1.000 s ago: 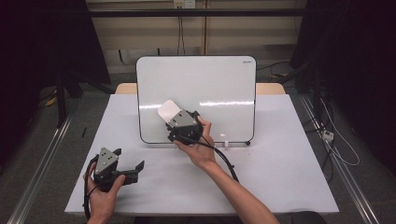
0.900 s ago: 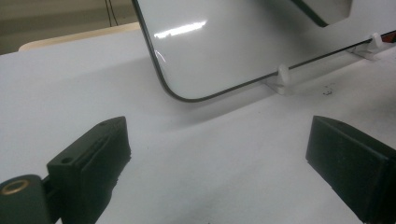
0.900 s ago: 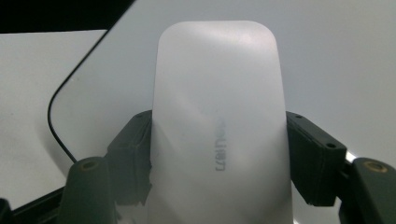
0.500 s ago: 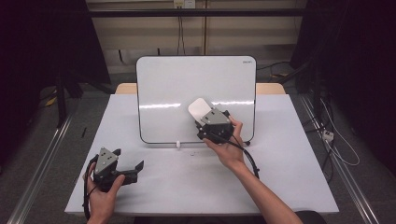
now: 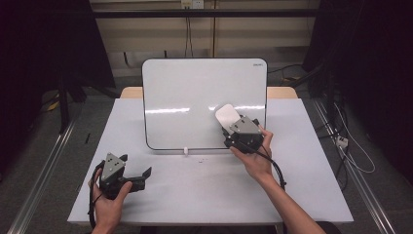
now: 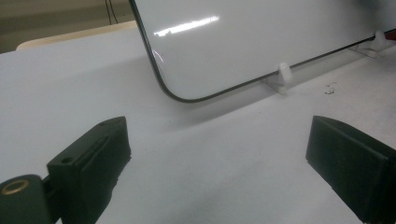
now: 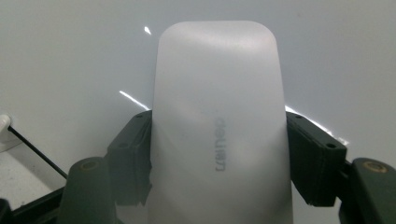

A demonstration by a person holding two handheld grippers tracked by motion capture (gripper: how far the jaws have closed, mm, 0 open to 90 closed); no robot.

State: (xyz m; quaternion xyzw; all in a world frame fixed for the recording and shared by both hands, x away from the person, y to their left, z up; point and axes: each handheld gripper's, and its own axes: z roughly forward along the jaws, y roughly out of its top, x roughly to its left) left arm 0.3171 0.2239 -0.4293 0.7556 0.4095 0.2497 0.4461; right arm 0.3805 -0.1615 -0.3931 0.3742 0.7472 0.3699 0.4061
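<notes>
Your right gripper point(image 5: 233, 125) is clamped on the white eraser point(image 5: 227, 116), both jaws squeezing its sides. It's swept from the whiteboard's point(image 5: 195, 92) left-middle across to the lower right over the last second, so the wipe pass looks nearly done. Board surface ahead of the eraser reads clean. Your left gripper point(image 5: 141, 176) sits on the table point(image 5: 302, 195), jaws spread wide, holding nothing, board's bottom-left corner ahead of it.

The left gripper point(image 6: 219, 172), its jaws wide apart, sits on the table point(image 6: 210, 154) near the whiteboard's point(image 6: 261, 42) rounded corner.
</notes>
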